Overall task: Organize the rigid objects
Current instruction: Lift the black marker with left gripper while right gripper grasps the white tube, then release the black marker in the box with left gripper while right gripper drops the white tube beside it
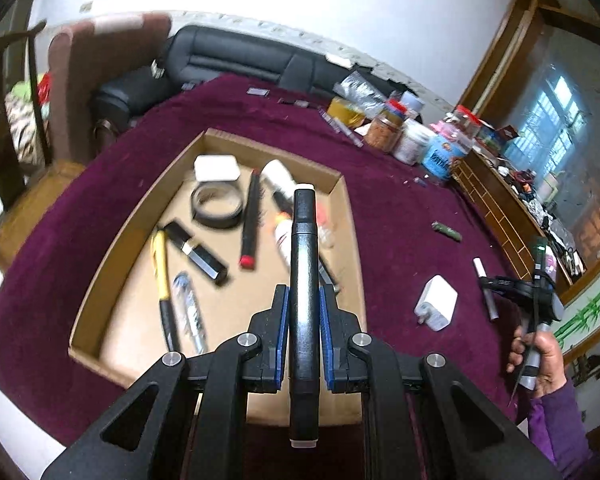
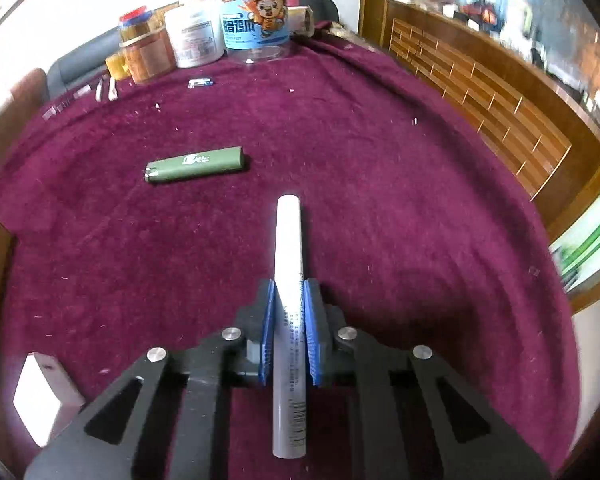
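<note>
Maroon cloth point(image 2: 380, 168) covers the table in both views. One shallow cardboard tray point(image 1: 342, 200) sits on it, open top.

Left gripper point(image 1: 304, 300) is pinching one black marker point(image 1: 303, 280), blue pads tight on the barrel at both sides, the marker running lengthways between the fingers with its pale tip out front. It hangs over the near right part of the tray.

Counted inside the tray, as far as blur allows: one white flat case point(image 1: 216, 168), one roll of dark tape point(image 1: 218, 205), one black pen with a red end point(image 1: 249, 220), one black lipstick-like tube point(image 1: 198, 252), one yellow-and-black pen point(image 1: 162, 276), one clear pen point(image 1: 188, 312), one white bottle point(image 1: 278, 176). More items lie behind the held marker, too hidden to count.

Right gripper point(image 2: 290, 312) is pinching one white pen point(image 2: 288, 280), pads closed on its middle, the pen lying along the fingers with a barcode near the back end. Whether it is lifted off the cloth I cannot tell. From the left camera, one hand point(image 1: 540, 360) with a purple sleeve grips that tool's handle.

Loose on the cloth outside the tray: one green lighter point(image 2: 196, 165), one white charger plug point(image 1: 438, 303). One small silvery item point(image 2: 201, 82) lies further back, near a row of jars, with one blue-labelled tub point(image 2: 256, 20) among them.
</note>
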Action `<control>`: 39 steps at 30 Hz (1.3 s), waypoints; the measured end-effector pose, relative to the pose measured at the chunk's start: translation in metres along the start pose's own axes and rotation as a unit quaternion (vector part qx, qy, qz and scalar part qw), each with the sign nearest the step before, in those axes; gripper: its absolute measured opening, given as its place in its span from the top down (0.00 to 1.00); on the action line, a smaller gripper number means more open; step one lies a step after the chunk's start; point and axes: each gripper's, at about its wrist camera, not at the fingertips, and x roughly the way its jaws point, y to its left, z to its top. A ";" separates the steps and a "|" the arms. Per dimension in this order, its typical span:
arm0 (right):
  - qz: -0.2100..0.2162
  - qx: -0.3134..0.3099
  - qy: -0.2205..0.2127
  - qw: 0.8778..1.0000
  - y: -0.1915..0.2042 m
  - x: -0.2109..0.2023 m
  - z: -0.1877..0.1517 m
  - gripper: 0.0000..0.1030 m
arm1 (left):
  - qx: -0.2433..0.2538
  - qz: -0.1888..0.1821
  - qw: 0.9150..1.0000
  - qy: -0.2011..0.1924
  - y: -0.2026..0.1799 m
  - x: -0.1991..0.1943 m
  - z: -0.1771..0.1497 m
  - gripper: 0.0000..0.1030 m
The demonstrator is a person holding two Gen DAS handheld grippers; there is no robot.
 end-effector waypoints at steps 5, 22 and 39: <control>0.077 0.040 0.004 0.996 -0.015 -0.023 -0.005 0.89 | -0.048 -0.021 0.997 0.051 0.016 0.024 -0.012 0.89; 0.297 -0.119 0.047 0.946 0.171 -0.098 -0.034 0.88 | -0.103 0.011 0.990 0.098 0.038 0.074 0.003 0.89; 0.265 -0.236 0.134 0.925 0.303 -0.061 -0.093 0.88 | -0.102 0.031 0.994 -0.016 0.058 -0.024 0.000 0.42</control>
